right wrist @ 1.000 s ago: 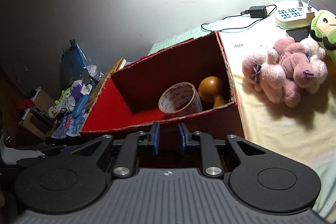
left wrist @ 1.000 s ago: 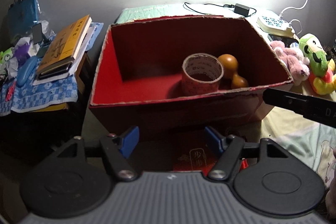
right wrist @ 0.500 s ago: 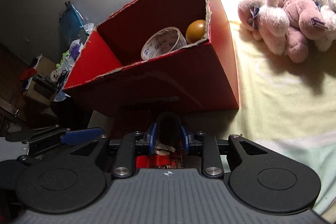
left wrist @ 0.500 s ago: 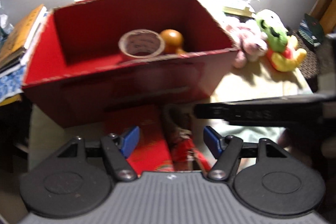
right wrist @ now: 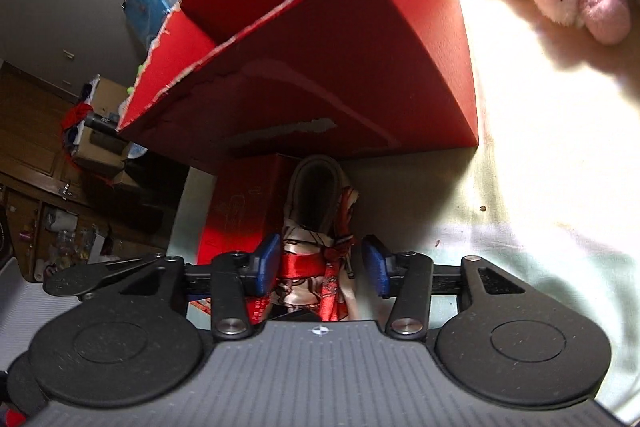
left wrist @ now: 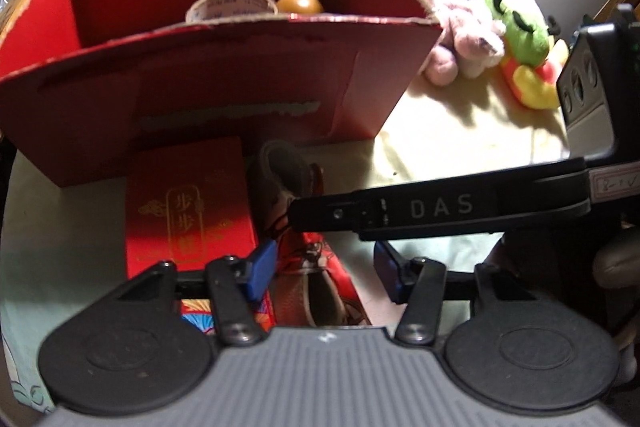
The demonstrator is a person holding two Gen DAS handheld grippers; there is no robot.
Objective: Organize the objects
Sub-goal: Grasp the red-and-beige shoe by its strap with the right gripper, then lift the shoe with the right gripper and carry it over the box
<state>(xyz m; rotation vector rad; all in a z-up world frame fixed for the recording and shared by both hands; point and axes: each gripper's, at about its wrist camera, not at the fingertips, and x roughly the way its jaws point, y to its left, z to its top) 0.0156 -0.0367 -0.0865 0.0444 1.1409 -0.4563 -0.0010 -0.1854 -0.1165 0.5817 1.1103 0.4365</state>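
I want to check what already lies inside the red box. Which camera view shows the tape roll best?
The left wrist view. It looks over the front wall of the red cardboard box, so the top of the tape roll shows beside a brown round object. The right wrist view shows only the box's outer walls; the roll is hidden.

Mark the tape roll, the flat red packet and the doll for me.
tape roll (left wrist: 232,1), left wrist view: its top rim, above the box edge.
flat red packet (left wrist: 188,203), left wrist view: its printed gold label.
doll (right wrist: 310,263), right wrist view: its red sash.
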